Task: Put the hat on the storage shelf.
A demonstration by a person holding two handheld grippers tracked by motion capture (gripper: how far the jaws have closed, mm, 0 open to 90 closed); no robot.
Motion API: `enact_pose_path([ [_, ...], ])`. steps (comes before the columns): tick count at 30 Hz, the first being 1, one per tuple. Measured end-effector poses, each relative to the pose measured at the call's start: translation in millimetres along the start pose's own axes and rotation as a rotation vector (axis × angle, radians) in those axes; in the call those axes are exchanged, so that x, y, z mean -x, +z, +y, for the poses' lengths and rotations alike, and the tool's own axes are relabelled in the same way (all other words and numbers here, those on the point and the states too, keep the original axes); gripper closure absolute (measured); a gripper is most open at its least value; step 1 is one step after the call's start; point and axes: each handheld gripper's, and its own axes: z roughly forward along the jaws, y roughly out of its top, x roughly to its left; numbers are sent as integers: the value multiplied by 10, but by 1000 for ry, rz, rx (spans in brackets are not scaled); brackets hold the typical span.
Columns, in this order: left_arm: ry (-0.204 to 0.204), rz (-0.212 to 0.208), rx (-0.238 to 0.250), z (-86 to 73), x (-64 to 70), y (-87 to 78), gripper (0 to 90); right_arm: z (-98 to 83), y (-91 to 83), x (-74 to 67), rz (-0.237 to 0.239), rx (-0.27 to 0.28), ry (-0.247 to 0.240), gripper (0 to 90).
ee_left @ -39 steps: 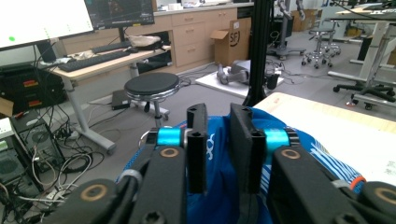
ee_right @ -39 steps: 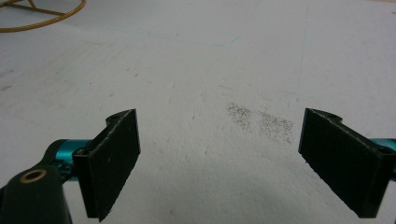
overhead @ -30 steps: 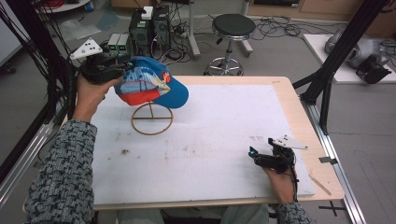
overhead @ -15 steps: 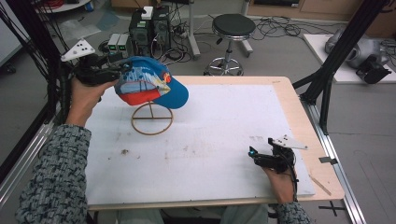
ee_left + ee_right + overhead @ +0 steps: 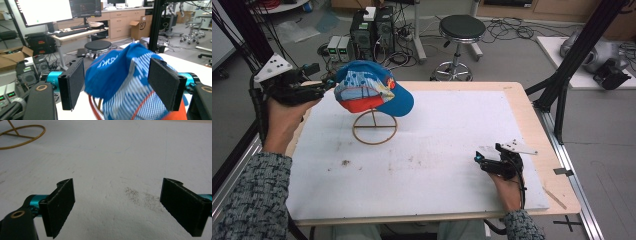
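— Where does the cap [image 5: 373, 90] sit?
— On top of a thin wire stand [image 5: 374, 126], whose round base ring rests on the white sheet [image 5: 427, 150] covering the bench [image 5: 537, 130], toward the far left of it. The cap is blue with a striped panel, an orange-red lower part and a blue brim pointing to the right in the high view.

— And the left gripper [image 5: 328, 86]?
— Raised at the bench's left edge, level with the cap, aimed at its back. In the left gripper view its two black fingers [image 5: 72, 83] stand wide apart, with the blue fabric of the cap [image 5: 125, 82] between them. Whether either pad touches the cloth I cannot tell; a gap shows beside each one.

— The right gripper [image 5: 479, 161]?
— Low over the sheet near the right front of the bench, well apart from the cap. Its fingers [image 5: 61, 206] are spread apart too, with nothing between them but the white sheet and a grey smudge [image 5: 142, 196]. Part of the stand's ring [image 5: 22, 136] shows at the upper left of the right gripper view.

— Anything beyond the bench?
— A black round stool [image 5: 460, 27] and some boxes of electronics [image 5: 372, 30] on the floor behind.
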Motion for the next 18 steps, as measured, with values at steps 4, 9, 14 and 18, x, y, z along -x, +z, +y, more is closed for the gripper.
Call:
enact_pose_path([
  [4, -1, 23, -3, -83, 5, -138, 278, 34, 47, -8, -3, 3, 20, 118],
  [9, 0, 37, -5, -165, 18, -268, 262, 73, 112, -53, 8, 9, 13, 118],
  [14, -7, 47, -5, -267, 64, -442, 258, 90, 133, -74, 13, 16, -1, 118],
  [18, -5, 52, -11, -340, 126, -501, 252, 92, 123, -67, 10, 16, 10, 118],
])
